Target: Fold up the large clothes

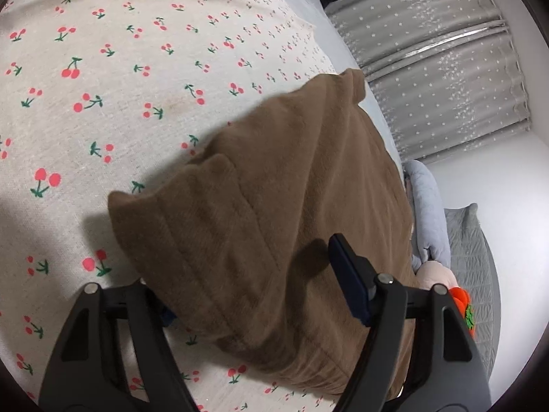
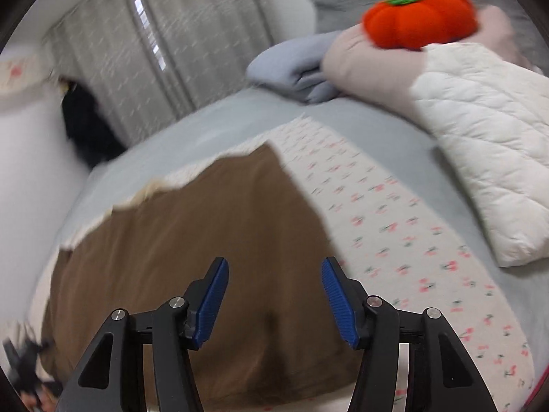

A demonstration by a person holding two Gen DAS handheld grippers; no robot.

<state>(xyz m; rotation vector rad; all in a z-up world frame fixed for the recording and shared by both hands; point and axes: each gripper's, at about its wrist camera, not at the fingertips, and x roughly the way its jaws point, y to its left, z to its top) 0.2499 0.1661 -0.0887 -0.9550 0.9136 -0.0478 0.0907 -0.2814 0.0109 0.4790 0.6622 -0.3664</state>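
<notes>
A brown fleece garment (image 1: 274, 213) lies folded on a cherry-print sheet (image 1: 103, 86) on the bed. My left gripper (image 1: 250, 295) is open just above it; the right finger (image 1: 346, 281) shows over the cloth, the left finger is mostly hidden under the garment's edge. In the right wrist view the same brown garment (image 2: 192, 240) lies flat on the cherry-print sheet (image 2: 394, 223), a cream lining showing at its far edge. My right gripper (image 2: 274, 295) is open and empty above its near part.
A folded white quilted item (image 2: 480, 137), a pink cloth (image 2: 370, 61), a grey-blue folded cloth (image 2: 295, 68) and an orange pumpkin plush (image 2: 418, 17) lie at the bed's far side. Grey curtains (image 1: 446, 68) hang behind. A dark object (image 2: 85, 127) sits by the curtain.
</notes>
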